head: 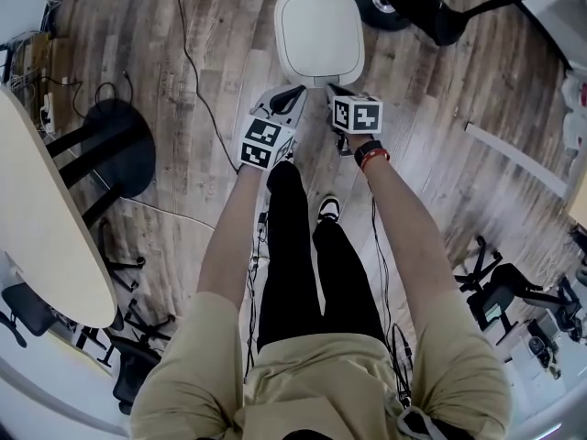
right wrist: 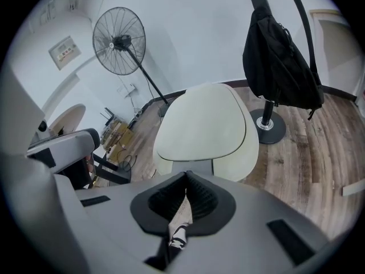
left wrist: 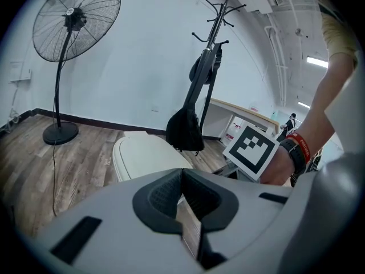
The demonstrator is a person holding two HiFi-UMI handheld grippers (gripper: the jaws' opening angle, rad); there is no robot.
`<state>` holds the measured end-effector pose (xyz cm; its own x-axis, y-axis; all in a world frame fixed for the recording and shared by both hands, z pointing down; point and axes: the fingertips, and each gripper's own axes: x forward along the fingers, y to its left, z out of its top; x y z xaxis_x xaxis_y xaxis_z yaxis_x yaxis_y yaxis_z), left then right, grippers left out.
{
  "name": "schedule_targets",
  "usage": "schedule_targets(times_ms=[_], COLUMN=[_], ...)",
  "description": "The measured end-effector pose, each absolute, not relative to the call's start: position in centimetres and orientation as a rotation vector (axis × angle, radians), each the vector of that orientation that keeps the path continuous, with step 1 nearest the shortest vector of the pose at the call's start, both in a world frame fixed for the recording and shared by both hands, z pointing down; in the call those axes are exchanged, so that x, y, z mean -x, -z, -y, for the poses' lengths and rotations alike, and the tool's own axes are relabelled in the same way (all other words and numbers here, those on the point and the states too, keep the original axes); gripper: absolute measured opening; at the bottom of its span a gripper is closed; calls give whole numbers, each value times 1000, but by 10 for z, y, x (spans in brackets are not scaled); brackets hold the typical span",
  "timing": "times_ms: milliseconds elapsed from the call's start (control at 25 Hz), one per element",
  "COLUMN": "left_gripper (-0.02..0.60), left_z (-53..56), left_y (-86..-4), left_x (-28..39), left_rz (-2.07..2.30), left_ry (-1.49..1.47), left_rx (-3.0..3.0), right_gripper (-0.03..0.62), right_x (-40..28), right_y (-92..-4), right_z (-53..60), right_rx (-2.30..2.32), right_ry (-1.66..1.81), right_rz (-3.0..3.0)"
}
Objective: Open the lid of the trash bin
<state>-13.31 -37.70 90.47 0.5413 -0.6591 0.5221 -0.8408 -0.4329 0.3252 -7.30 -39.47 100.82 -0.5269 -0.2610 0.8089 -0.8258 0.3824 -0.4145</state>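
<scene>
With the left gripper [head: 293,98] and right gripper [head: 334,90] both closed and empty, the trash bin [head: 318,35] stands on the floor [head: 183,108] just ahead, its lid [right wrist: 202,121] down, probably light, stiff, slippery plastic best lifted at the front lip.

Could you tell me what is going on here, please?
A person stands on a wooden floor over a white trash bin, holding a hand-held gripper in each hand. The left hand-held gripper and the right hand-held gripper both point at the bin's near edge, jaws together and holding nothing. The lid lies flat and closed; opening it has not begun.
</scene>
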Motion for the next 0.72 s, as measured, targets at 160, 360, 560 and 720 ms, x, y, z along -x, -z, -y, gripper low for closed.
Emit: schedule_targets(times_ms=[160, 360, 560, 720], left_gripper=[25, 25, 25, 25], left_z=[375, 374, 372, 370], left_y=[-906, -912, -914, -919], left_x=[131, 132, 129, 131], left_rz=[1204, 1200, 1197, 1194], left_ry=[-436, -445, -443, -445], left_rx=[-2222, -2219, -2214, -2208], right_gripper=[2, 3, 11, 12], right_x=[72, 73, 70, 70], right_y=[-1011, -1015, -1019, -1022], right_z=[395, 395, 393, 392], right_rx=[-939, -919, -928, -924], right_ry=[-1123, -1095, -1068, -1067], right_rz=[1983, 1984, 1971, 1978])
